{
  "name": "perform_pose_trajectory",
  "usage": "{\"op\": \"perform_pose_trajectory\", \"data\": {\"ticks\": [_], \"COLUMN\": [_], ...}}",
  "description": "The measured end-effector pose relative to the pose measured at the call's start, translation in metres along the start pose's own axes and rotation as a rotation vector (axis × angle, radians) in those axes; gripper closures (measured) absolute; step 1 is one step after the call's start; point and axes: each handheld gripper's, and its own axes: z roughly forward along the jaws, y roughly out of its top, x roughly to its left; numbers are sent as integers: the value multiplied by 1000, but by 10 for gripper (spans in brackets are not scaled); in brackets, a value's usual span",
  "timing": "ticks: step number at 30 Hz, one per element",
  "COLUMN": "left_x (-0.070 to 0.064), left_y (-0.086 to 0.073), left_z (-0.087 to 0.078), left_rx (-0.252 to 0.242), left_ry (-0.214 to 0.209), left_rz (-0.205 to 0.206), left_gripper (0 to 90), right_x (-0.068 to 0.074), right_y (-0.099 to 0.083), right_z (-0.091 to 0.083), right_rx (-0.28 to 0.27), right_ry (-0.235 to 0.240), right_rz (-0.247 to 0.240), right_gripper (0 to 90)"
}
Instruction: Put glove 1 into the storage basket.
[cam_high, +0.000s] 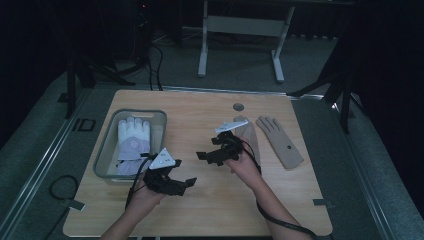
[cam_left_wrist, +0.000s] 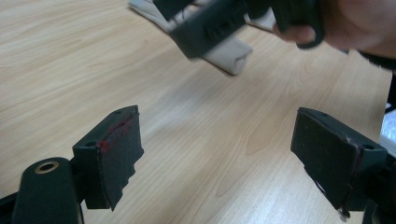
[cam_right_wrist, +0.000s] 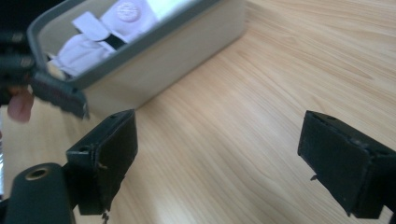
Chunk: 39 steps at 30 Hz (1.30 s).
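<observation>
Both sets of fingers were held wide and empty, the left gripper (cam_high: 186, 183) and right gripper (cam_high: 205, 156) above the bare tabletop (cam_high: 220, 200). Soft, limp and light, the beige glove (cam_high: 280, 141) lay flat at the right; its cuff would probably be pinched best.

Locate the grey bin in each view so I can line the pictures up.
High view: bin at table left, white glove lying inside, just beyond the left gripper.
Left gripper view: not in it.
Right gripper view: bin at upper left, the white glove in it, beyond the right gripper.
Shared landmark: the wooden table.
</observation>
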Motion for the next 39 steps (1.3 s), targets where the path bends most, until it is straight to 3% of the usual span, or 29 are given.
{"op": "perform_pose_trajectory", "data": {"ticks": [2,5,6,8,15,20,23,29,32,36,39], "left_x": [-3,-4,-3,-3,-2,2,3,3,0,-1,1], "left_y": [-7,-12,-17,-21,-32,-41,-44,-48,-51,-51,-52], "left_z": [7,14,18,23,34,38,40,43,45,46,46], "left_rx": [-11,-12,-28,-30,-44,-93,-100,-92,-86,-86,-87], "left_ry": [-9,-24,-51,-64,-74,-72,-56,-49,-34,-38,-35], "left_rz": [20,16,10,8,2,-20,3,11,41,42,41], "left_gripper": [163,163,163,163,163,163,162,163,163,162,162], "right_x": [-6,-12,-15,-16,-23,-25,-25,-32,-36,-41,-45], "right_y": [-6,-13,-19,-27,-47,-64,-68,-87,-93,-96,-96], "right_z": [-3,-5,-7,-7,-8,-11,-13,-21,-23,-25,-28], "right_rx": [-7,-15,-18,-11,16,4,-8,-69,-69,-31,-38], "right_ry": [-11,-22,-29,-30,-16,-62,-65,-67,-79,-97,-91], "right_rz": [8,18,9,-11,-14,-95,-105,-62,-53,-20,9], "right_gripper": [120,130,128,119,133,139,139,141,140,129,124]}}
